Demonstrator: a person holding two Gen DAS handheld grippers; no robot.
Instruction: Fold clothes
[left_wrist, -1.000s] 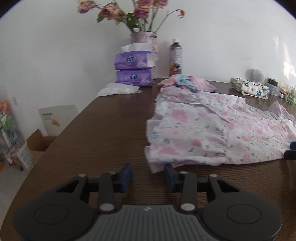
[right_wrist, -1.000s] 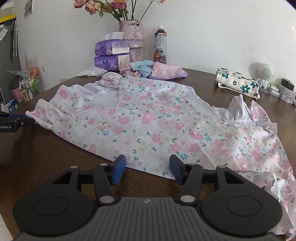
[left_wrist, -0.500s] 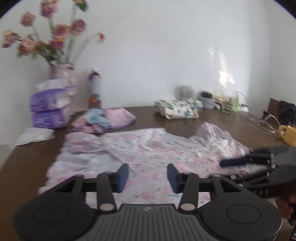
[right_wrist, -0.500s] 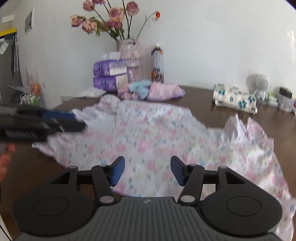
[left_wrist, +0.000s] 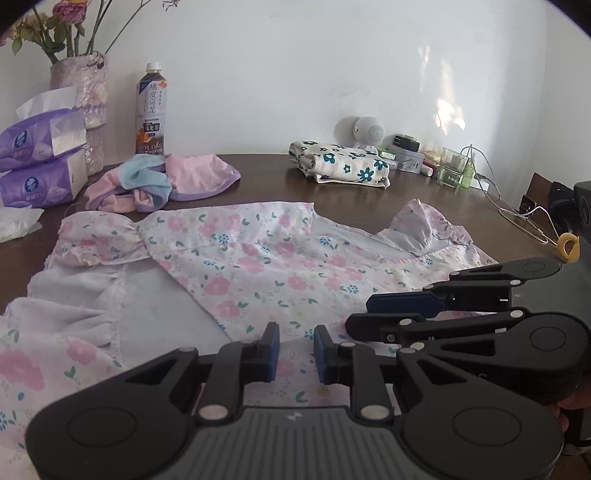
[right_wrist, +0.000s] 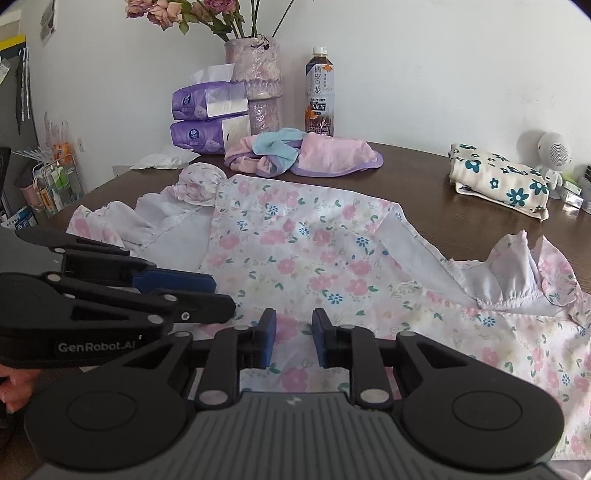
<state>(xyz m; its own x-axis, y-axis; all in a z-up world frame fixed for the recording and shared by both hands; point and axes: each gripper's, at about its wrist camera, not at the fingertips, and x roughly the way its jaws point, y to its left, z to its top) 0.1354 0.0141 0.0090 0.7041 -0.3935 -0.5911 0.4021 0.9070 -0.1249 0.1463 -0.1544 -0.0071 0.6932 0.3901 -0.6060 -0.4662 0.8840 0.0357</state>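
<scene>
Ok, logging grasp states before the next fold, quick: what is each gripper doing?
Left gripper: open, holding nothing, over the floral dress.
Right gripper: open, holding nothing, over the same dress.

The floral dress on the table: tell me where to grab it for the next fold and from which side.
Probably the near hem of the floral dress, where both open grippers, left gripper and right gripper, already hover. The fabric lies flat there with a free edge, so come in low from the near side and pinch that edge.
</scene>
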